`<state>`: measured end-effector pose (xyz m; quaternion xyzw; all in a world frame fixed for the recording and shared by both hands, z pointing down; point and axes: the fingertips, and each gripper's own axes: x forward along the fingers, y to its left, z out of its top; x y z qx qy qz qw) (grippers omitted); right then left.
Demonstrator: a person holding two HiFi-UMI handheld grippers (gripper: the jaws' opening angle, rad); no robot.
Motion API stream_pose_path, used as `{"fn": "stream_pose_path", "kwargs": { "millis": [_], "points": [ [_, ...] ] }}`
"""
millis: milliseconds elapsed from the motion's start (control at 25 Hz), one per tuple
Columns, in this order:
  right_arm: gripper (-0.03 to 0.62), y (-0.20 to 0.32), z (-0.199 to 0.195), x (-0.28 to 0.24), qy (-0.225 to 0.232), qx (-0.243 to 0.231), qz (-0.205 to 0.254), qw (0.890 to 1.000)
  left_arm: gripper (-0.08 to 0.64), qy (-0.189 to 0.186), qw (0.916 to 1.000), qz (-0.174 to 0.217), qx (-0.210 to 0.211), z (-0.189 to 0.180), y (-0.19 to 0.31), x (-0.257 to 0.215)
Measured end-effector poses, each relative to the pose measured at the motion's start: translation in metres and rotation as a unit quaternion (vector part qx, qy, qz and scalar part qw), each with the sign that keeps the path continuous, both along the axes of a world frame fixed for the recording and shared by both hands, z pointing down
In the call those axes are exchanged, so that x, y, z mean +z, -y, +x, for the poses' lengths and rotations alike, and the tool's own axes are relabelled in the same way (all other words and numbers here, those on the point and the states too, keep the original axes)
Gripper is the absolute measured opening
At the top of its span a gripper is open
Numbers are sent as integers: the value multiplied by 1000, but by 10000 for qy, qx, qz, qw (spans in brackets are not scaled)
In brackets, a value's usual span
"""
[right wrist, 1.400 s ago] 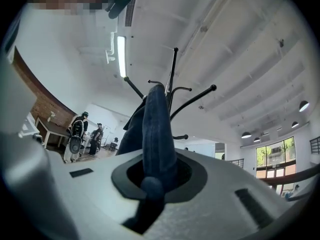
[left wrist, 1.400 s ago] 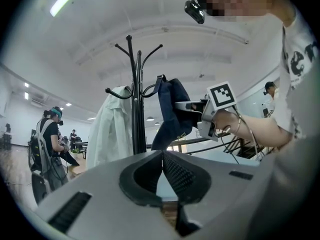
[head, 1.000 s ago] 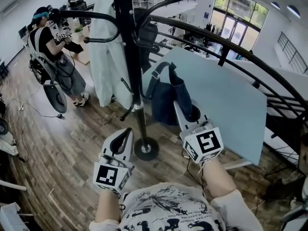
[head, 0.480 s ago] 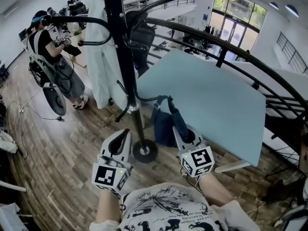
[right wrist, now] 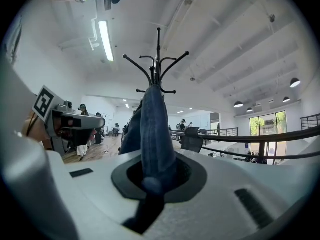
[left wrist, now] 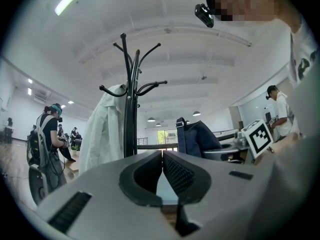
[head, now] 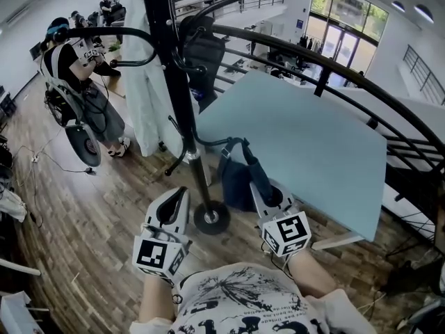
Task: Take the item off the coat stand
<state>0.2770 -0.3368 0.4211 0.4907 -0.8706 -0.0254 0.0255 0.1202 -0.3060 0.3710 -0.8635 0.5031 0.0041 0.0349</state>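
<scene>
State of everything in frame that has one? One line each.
Right hand-held gripper: shut on strap.
Left hand-held gripper: shut, empty.
Bag: hangs by its strap, low beside the pole.
Coat stand: upright.
White coat: hung on the coat stand.
Dark garment: hung on the coat stand.
</scene>
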Motion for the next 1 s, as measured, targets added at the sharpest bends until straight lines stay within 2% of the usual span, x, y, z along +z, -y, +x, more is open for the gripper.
{"fn": "stream_pose_path", "kwargs": {
  "millis": [1000],
  "points": [
    [18, -1, -9, -2, -267, -106, -11, 9996, 5, 94, 9997, -20, -230, -10, -7, -3]
  ]
}}
